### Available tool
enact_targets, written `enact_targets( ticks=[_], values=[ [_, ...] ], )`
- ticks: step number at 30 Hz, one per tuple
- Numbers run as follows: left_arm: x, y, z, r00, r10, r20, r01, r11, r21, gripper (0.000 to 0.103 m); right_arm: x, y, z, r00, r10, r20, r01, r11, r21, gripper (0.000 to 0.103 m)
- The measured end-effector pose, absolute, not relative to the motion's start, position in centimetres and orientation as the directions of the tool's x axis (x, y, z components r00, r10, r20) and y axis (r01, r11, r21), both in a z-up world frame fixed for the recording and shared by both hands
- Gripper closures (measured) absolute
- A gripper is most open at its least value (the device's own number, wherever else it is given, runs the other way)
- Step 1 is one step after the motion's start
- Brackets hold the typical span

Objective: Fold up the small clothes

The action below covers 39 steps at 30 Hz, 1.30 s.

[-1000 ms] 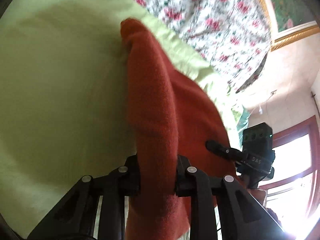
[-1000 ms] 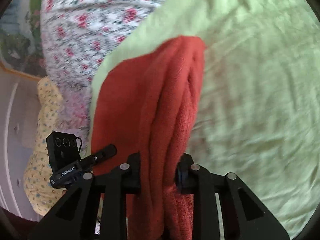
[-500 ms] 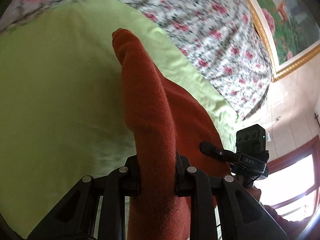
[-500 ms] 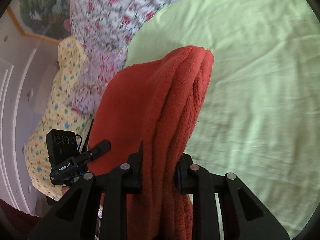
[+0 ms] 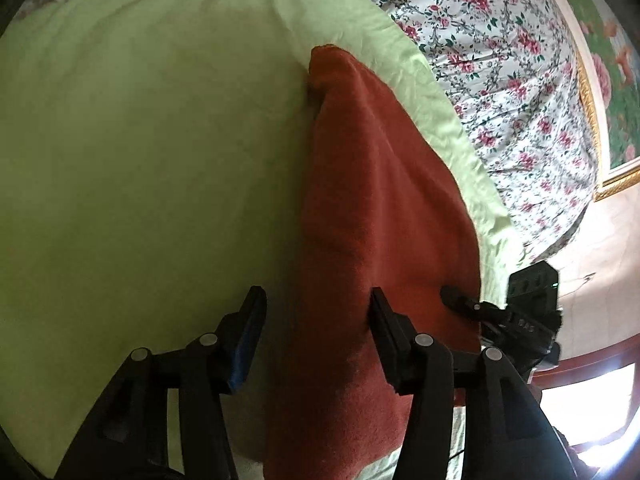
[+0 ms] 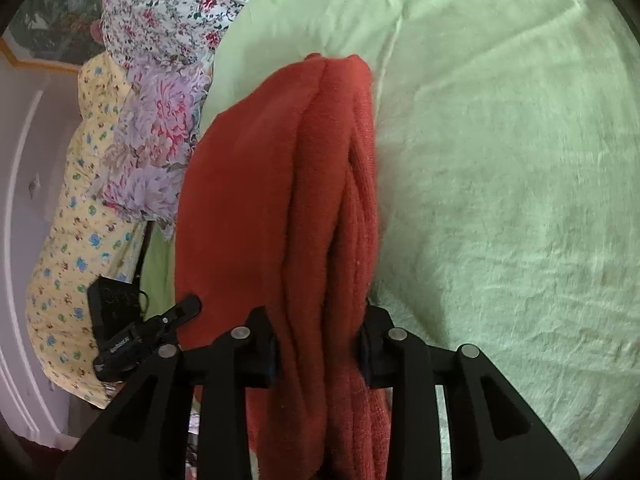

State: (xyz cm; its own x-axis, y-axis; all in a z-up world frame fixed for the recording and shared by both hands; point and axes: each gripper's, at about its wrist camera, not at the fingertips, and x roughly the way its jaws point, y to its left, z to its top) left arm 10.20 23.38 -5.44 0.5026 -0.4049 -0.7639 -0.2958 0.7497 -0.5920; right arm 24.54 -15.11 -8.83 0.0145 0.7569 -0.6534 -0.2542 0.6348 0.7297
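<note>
A rust-red knit garment (image 5: 372, 216) lies folded in a long bundle on a light green sheet (image 5: 140, 168). My left gripper (image 5: 316, 308) is open, its jaws spread wide; the garment lies between them, touching the right finger, with a gap at the left one. In the right wrist view the same garment (image 6: 304, 208) shows several stacked folds. My right gripper (image 6: 318, 320) is shut on the garment's near end. Each view shows the other gripper beside the cloth: the right one (image 5: 516, 312) and the left one (image 6: 132, 332).
A floral white-and-pink bedspread (image 5: 508, 60) borders the green sheet. A yellow patterned pillow (image 6: 76, 216) and a purple floral cloth (image 6: 152, 140) lie at the left in the right wrist view. A framed picture (image 5: 608, 60) and a bright window (image 5: 592, 404) are beyond.
My left gripper has opened and let go of the garment, which has dropped lower onto the sheet. My right gripper stays shut on it.
</note>
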Motion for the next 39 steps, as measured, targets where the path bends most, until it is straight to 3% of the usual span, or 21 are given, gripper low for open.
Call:
enact_targets(
  ticks=[5, 11, 13, 14, 17, 22, 27, 39],
  values=[
    [10.5, 22.5, -4.2, 0.488, -0.348, -0.801, -0.301, 0.793, -0.529, 0.051, 24.7, -15.6, -6.8, 0.080, 0.690, -0.720, -0.268, 0.710, 0.651, 0.057],
    [10.1, 22.5, -3.4, 0.494, -0.297, -0.817, -0.311, 0.817, -0.486, 0.051, 25.7, -17.0, -4.1, 0.195, 0.690, -0.697, -0.277, 0.721, 0.635, 0.057],
    [10.0, 22.6, -3.6, 0.487, -0.288, -0.824, -0.314, 0.823, -0.473, 0.051, 26.3, -16.3, -4.4, 0.154, 0.686, -0.711, -0.284, 0.720, 0.633, 0.068],
    [10.1, 22.6, -3.6, 0.487, -0.288, -0.825, -0.315, 0.823, -0.473, 0.051, 26.4, -15.8, -4.6, 0.142, 0.676, -0.723, -0.291, 0.727, 0.622, 0.090],
    [10.6, 22.3, -3.7, 0.481, -0.277, -0.832, -0.315, 0.831, -0.458, 0.051, 27.0, -15.5, -4.4, 0.170, 0.662, -0.730, -0.302, 0.740, 0.601, 0.091],
    [10.9, 22.0, -4.8, 0.462, -0.257, -0.849, -0.316, 0.847, -0.428, 0.049, 27.5, -14.8, -6.1, 0.183, 0.598, -0.780, -0.288, 0.791, 0.539, 0.092],
    [10.2, 22.2, -4.0, 0.460, -0.260, -0.849, -0.316, 0.846, -0.430, 0.050, 27.0, -15.9, -5.1, 0.202, 0.612, -0.765, -0.275, 0.785, 0.555, 0.082],
    [6.9, 21.6, -1.9, 0.464, -0.275, -0.842, -0.272, 0.860, -0.431, 0.050, 18.6, -18.1, 1.0, 0.239, 0.695, -0.678, -0.398, 0.707, 0.584, 0.082]
  ],
)
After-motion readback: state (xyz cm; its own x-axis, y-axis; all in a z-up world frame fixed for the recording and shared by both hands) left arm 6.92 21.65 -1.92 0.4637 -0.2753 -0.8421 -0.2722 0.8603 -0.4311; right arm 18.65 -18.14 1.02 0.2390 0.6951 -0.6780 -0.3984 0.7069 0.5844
